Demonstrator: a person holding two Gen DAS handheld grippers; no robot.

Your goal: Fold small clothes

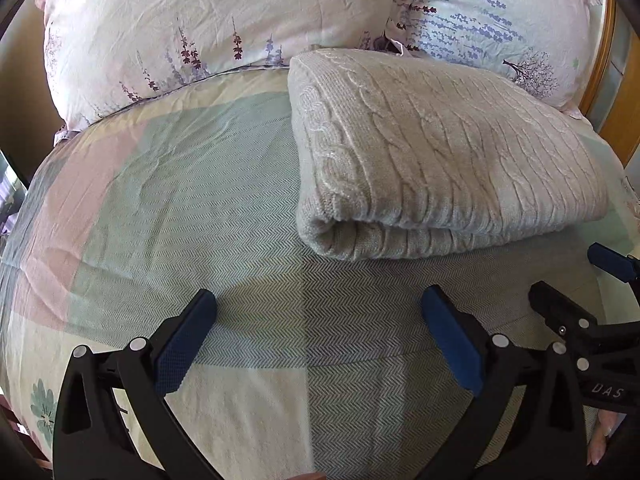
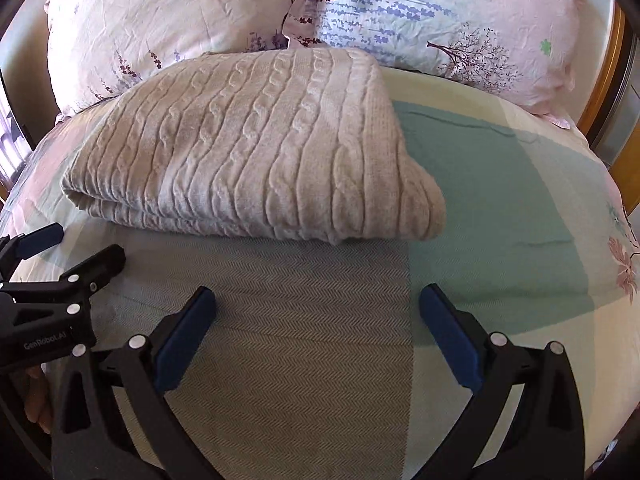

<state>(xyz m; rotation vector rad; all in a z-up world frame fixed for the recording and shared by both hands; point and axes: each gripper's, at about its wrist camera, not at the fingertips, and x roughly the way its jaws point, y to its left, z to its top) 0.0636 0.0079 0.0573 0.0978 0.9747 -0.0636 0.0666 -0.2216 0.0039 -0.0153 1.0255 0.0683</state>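
Observation:
A beige cable-knit sweater lies folded into a thick rectangle on the bed, its folded edge facing me; in the right wrist view it sits left of centre. My left gripper is open and empty, held over the bedspread just short of the sweater's near left corner. My right gripper is open and empty, short of the sweater's near right edge. Each gripper shows at the edge of the other's view: the right one and the left one, both open.
The bed has a patchwork spread of green, pink and cream squares. Two floral pillows lie behind the sweater against a wooden headboard. The bed edge drops off at the left.

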